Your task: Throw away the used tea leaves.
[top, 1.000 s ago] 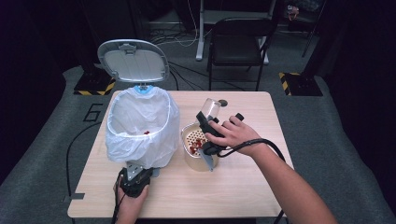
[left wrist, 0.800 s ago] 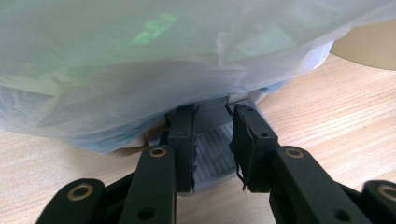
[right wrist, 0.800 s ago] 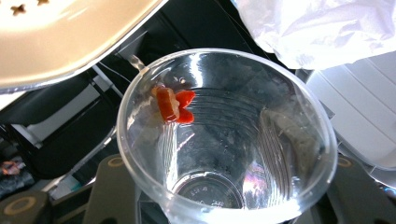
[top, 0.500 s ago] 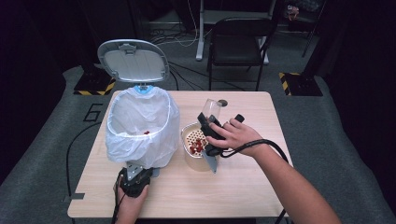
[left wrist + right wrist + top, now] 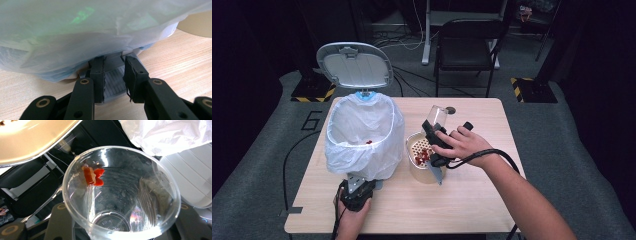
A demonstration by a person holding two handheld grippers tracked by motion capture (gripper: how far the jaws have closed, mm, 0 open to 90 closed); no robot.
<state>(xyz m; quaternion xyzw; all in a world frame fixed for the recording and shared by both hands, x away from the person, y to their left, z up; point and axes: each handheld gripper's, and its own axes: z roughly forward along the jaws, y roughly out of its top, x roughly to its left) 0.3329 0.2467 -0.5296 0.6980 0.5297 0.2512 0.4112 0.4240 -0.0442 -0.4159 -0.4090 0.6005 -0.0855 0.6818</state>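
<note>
Cup (image 5: 120, 195) clamped in right tool (image 5: 434, 142), tilted over strainer (image 5: 424, 152) beside lined bin (image 5: 362, 135).

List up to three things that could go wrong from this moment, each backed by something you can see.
1. A red piece clings to the wall of the clear cup, so it may stay behind.
2. The cup tilts above the strainer bowl; pieces could miss onto the table.
3. If the left gripper slips off the pedal, the lid may drop.

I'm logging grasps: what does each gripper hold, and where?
Left gripper: the bin's grey pedal, by its sides. Right gripper: the clear plastic cup, around its lower wall.
</note>
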